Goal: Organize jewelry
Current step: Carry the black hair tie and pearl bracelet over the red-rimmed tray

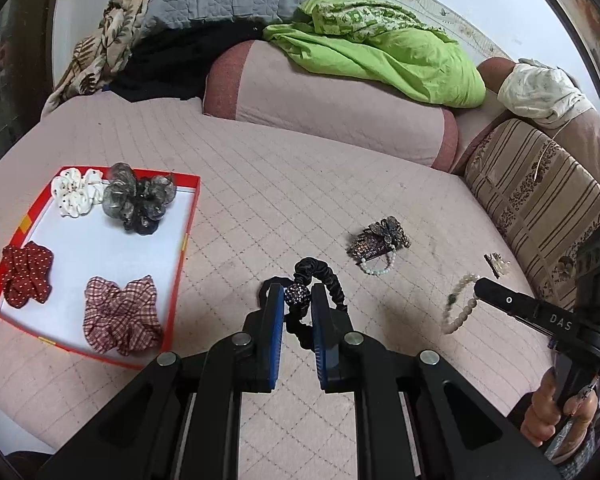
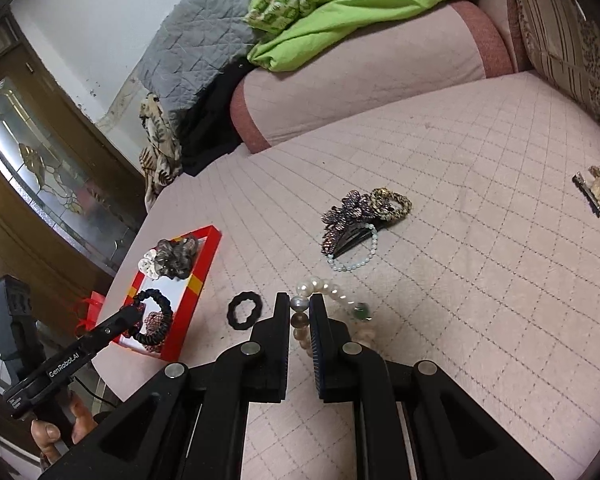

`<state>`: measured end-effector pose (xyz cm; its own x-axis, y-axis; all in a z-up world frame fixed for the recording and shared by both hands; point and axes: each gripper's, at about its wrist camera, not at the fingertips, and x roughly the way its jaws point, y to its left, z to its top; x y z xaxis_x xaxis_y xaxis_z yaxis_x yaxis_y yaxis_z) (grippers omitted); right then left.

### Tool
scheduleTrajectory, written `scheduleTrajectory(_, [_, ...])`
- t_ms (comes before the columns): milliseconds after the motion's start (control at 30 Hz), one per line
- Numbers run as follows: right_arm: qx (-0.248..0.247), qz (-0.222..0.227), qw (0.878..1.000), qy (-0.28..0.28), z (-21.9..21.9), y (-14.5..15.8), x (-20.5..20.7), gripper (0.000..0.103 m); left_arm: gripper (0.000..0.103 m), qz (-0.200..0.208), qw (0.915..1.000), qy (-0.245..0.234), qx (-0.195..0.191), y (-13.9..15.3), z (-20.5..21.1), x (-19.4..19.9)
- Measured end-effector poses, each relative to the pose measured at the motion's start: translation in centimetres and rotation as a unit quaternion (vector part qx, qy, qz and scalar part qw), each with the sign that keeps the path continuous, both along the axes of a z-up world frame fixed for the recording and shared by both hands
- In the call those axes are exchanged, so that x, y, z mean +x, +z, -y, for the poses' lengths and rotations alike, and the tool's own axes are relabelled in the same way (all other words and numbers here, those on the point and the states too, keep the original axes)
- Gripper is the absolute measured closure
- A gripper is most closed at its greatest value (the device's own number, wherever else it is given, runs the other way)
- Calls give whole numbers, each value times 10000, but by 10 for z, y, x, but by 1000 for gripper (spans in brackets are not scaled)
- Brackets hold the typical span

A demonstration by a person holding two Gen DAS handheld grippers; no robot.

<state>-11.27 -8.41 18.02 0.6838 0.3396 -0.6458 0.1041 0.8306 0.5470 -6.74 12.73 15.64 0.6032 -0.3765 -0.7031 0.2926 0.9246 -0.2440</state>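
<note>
Jaws clenched: left gripper point(image 1: 298, 300) w/ 1 black scrunchie point(image 1: 320, 276), right gripper point(image 2: 300, 312) w/ 1 pearl bracelet point(image 2: 320, 290), 4 scrunchies in tray point(image 1: 192, 216)

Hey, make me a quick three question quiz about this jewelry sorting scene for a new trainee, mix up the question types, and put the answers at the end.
1. True or false: the left gripper is shut on a black hair tie with a sparkly bead.
2. How many scrunchies lie in the red tray? A) two B) four C) six
3. Fill in: the right gripper holds a ____ bracelet.

Key
1. True; the jaws close on its bead.
2. B: a white scrunchie, a grey scrunchie, a red dotted scrunchie and a plaid scrunchie.
3. Pearl.
</note>
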Motion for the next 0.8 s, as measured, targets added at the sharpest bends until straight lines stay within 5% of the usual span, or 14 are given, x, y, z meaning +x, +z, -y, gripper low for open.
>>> scheduleTrajectory(367, [-263, 34, 9995, 199, -27, 17, -7, 92, 90, 131, 9990, 390, 149, 6, -35, -7])
scheduleTrajectory(567, [-1368, -307, 9900, 177, -68, 23, 5, 92, 90, 102, 9971, 739, 152, 6, -65, -4])
scheduleTrajectory(800, [-1997, -701, 9769, 286, -105, 24, 21, 92, 90, 102, 9946, 1027, 150, 8, -93, -2])
